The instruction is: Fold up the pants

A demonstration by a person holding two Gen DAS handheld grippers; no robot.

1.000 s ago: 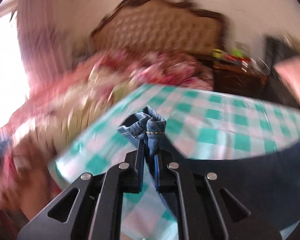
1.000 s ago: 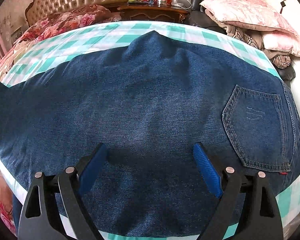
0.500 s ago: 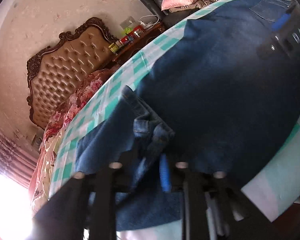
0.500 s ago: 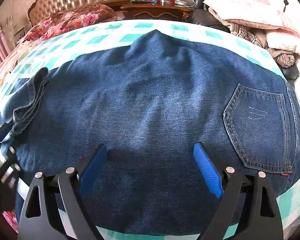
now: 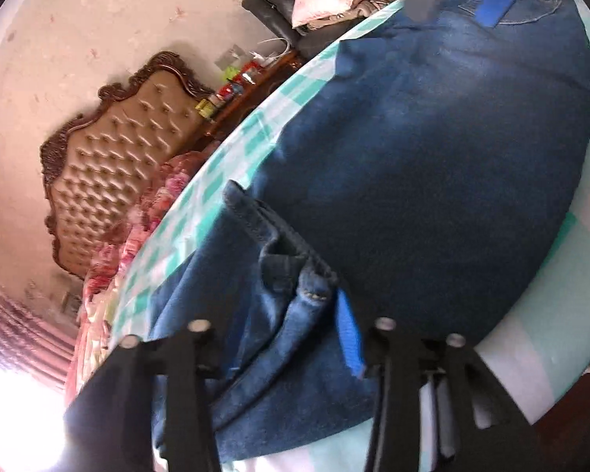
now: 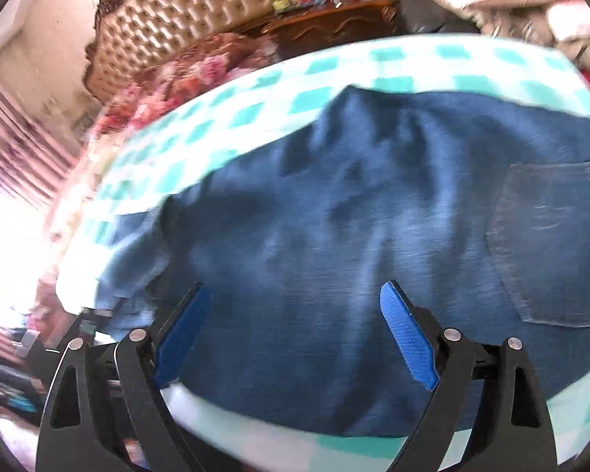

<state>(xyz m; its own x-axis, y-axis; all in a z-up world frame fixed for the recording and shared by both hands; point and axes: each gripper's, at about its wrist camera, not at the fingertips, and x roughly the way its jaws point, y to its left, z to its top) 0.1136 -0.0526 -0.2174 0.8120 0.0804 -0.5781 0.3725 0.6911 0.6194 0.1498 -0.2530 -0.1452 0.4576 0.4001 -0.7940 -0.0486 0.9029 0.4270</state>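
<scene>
I see the checked table cover (image 6: pixel 255 90) filling most of both views, with the jeans (image 5: pixel 432 181) spread flat across it and reaching from the centre out toward three o'clock in the left wrist view. Their bunched leg hem (image 5: pixel 295 275) lies folded back on top of the denim at about six o'clock from the middle, right in front of my left gripper (image 5: pixel 279 338). Its jaws stand narrowly apart with that hem between them, the blue pad beside the cloth, not pinching it as far as I can tell. My right gripper (image 6: pixel 291 330) hangs over the jeans with its jaws wide and nothing held, the back pocket (image 6: pixel 550 244) at three o'clock
</scene>
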